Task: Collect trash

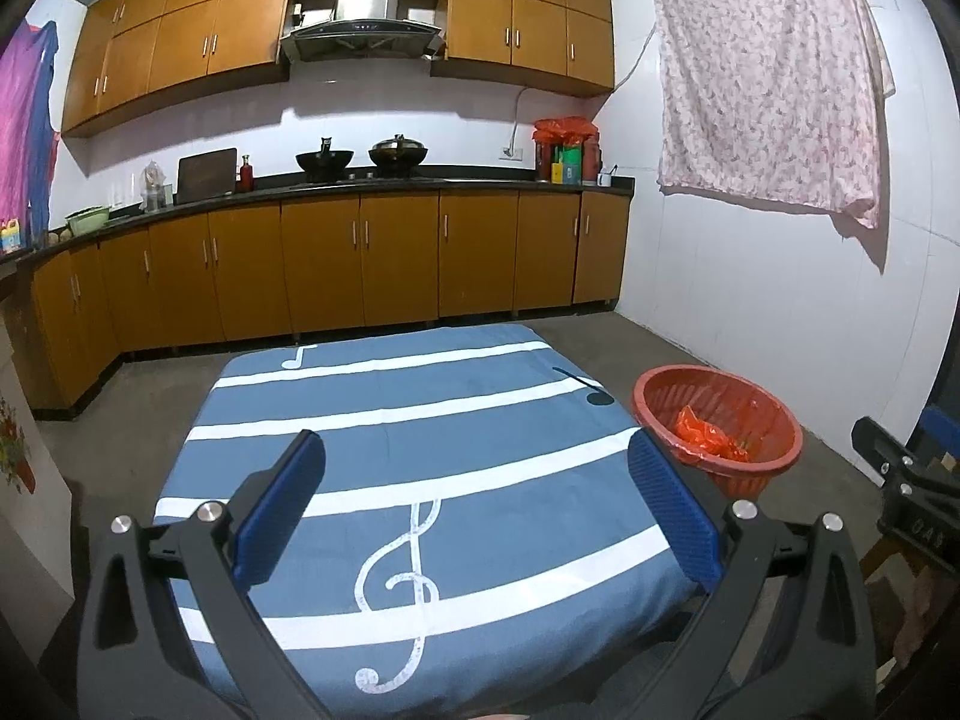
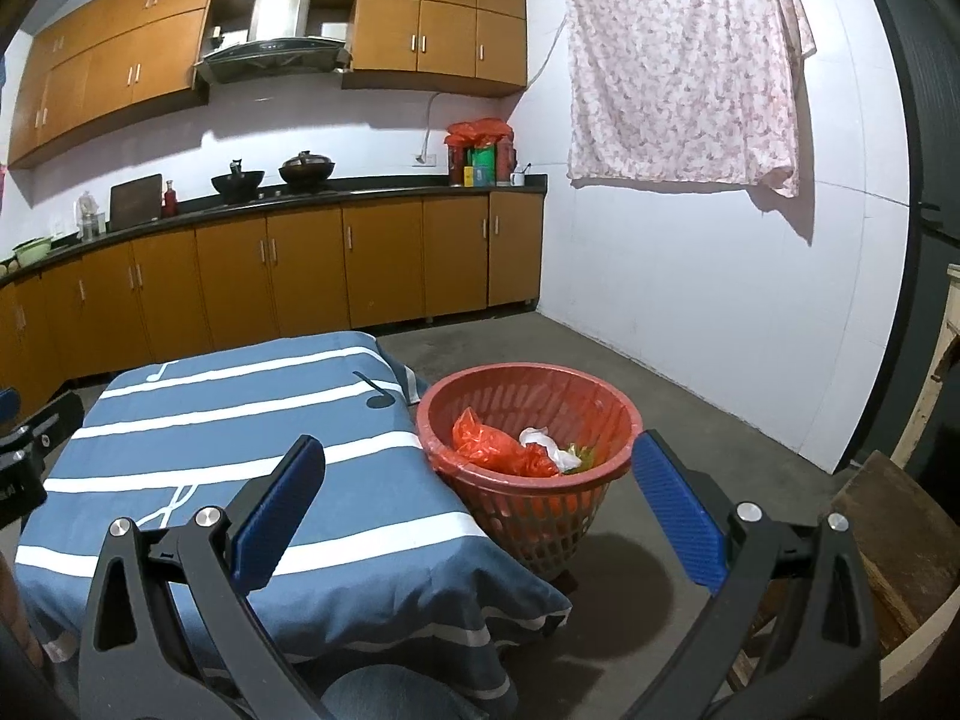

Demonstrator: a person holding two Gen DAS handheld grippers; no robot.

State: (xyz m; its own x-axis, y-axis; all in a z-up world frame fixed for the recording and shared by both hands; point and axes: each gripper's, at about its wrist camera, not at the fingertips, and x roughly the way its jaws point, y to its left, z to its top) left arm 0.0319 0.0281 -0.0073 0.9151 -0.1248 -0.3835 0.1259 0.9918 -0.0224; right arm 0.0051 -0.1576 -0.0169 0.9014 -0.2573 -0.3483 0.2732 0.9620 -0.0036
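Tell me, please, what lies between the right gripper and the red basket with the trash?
Nothing lies there. In the right wrist view the right gripper is open just before the red basket, which holds an orange bag and white paper.

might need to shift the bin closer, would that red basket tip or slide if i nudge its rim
The red basket probably tips easily: it narrows to a small base under a wide rim. It looks light, being thin latticed plastic holding only an orange bag and some white scraps. On the rough concrete floor it may catch rather than slide, so push low.
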